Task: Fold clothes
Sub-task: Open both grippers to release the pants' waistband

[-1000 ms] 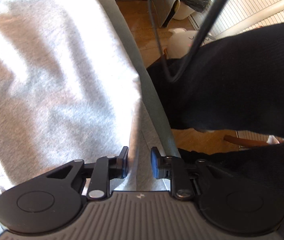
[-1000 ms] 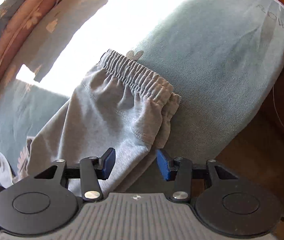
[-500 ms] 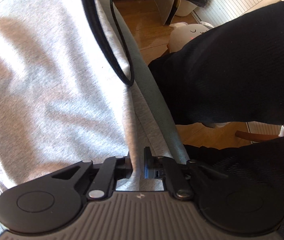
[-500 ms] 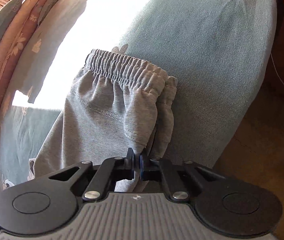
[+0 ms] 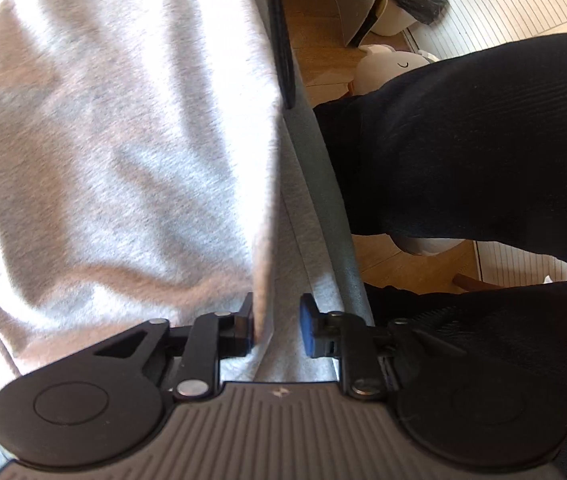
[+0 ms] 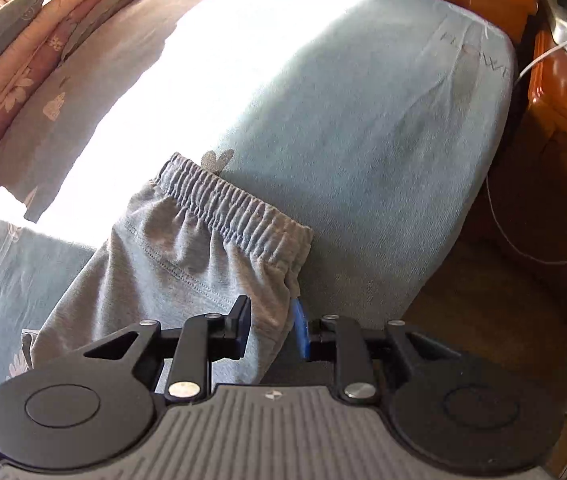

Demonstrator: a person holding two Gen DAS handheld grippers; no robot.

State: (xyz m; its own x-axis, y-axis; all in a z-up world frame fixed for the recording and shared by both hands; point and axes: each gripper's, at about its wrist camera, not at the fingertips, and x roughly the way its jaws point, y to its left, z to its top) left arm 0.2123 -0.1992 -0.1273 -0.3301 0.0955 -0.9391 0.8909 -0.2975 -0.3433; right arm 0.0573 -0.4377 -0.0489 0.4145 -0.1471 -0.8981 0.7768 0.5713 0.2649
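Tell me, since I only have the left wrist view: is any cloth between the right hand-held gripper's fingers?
Observer: Yes. Grey fabric just below the garment's elastic waistband sits between the fingers of the right hand-held gripper, whose jaws are opening.
Operator: What lies beyond that garment?
Observer: Floral pillows are stacked along the far side of the bed.
Operator: Anything off the bed's edge on that side?
Observer: A white cable hangs down beside a wooden cabinet.
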